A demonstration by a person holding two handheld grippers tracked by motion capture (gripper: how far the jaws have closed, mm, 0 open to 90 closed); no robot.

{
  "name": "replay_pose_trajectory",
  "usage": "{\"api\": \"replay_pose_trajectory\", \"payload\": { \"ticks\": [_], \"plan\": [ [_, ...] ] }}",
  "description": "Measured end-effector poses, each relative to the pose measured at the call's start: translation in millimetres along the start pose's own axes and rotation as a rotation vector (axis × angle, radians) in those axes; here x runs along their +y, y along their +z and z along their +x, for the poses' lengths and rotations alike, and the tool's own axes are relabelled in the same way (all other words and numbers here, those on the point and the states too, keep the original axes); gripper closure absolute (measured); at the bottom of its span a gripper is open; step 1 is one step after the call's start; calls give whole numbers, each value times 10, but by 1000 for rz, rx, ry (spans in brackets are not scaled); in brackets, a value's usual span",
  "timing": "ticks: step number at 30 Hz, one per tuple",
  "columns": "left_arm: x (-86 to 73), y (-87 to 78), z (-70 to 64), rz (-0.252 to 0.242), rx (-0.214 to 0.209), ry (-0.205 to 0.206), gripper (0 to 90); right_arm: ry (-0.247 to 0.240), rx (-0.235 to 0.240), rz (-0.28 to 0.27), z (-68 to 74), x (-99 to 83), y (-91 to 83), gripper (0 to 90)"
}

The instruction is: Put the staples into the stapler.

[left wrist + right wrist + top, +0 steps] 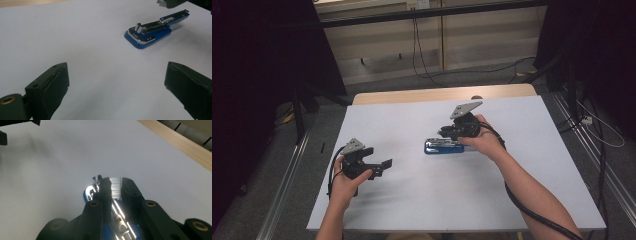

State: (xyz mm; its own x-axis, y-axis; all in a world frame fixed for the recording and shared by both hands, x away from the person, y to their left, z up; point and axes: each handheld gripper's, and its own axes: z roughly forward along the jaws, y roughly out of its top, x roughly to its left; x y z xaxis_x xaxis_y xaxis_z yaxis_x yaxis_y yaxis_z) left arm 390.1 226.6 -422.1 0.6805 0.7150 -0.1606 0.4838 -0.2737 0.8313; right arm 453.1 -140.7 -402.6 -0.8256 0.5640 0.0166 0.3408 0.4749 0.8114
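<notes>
Holding a strip of staples [115,188] over the opened blue stapler [443,146], my right gripper [457,131] aligns with its left-right axis; my left gripper [379,165] waits agape, well apart.

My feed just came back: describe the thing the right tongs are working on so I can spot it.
Find the white table sheet. Near its middle, under the right tongs, lies a stapler. It is glossy blue with a chrome top, lying open, the one coloured item there.

I am counting one stapler [443,146], one staple strip [115,185], one table [522,165] and two grippers.
</notes>
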Motion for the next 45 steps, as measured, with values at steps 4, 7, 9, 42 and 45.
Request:
{"api": "replay_pose_trajectory", "payload": {
  "ticks": [4,7,9,42,45],
  "plan": [
    [-7,-6,5,-2,1,-6,59,-13,25,7,2,3,48,793],
    [-11,-8,8,1,5,-9,59,-24,48,8,8,7,81,793],
    [-13,-4,6,2,6,-3,59,-30,56,8,7,8,101,793],
    [-38,12,8,17,15,0,60,-47,135,11,-141,-32,200,793],
    [-39,12,3,17,16,1,60,-56,140,14,-142,-30,205,793]
  ]
}}
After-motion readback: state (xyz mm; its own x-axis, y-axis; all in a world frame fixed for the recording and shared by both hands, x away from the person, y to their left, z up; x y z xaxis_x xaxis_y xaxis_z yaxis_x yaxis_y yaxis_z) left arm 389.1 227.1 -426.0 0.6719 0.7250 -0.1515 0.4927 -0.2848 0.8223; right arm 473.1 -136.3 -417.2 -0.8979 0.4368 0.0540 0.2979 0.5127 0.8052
